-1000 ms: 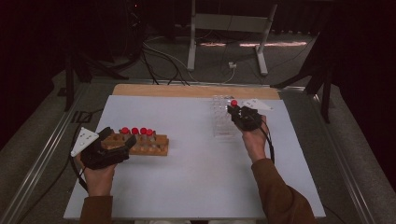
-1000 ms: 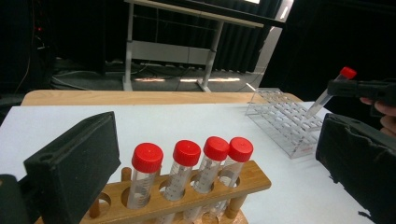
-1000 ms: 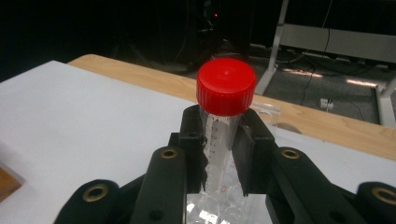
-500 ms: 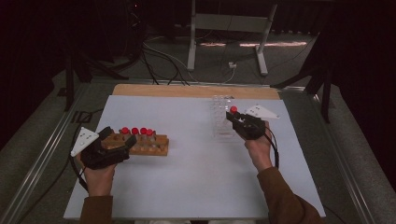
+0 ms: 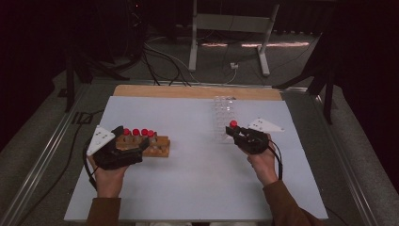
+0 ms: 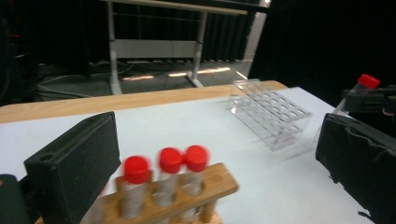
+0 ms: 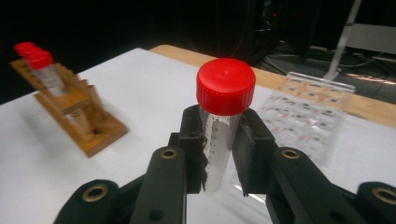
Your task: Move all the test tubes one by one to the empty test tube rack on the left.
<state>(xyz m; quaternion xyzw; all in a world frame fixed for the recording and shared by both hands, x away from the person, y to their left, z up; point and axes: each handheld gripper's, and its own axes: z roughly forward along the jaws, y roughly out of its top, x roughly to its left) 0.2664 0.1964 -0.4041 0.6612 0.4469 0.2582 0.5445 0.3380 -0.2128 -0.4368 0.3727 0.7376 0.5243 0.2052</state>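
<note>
My right gripper is shut on a clear tube with a red cap and holds it upright just in front of the clear plastic rack. In the right gripper view the two pads press on the tube's sides below the cap. My left gripper stands open at the left end of the wooden rack, one jaw on each side of it. That rack carries several red-capped tubes. In the left gripper view its right jaw stands apart from the wooden rack.
The white tabletop has a wooden strip along its far edge. Metal rails run along both sides of the table. Beyond it, a metal stand and cables lie on the dark floor.
My right gripper has carried the red-capped tube from above the clear rack toward the near side of the table. The left gripper has shifted slightly to the right along the wooden rack.
</note>
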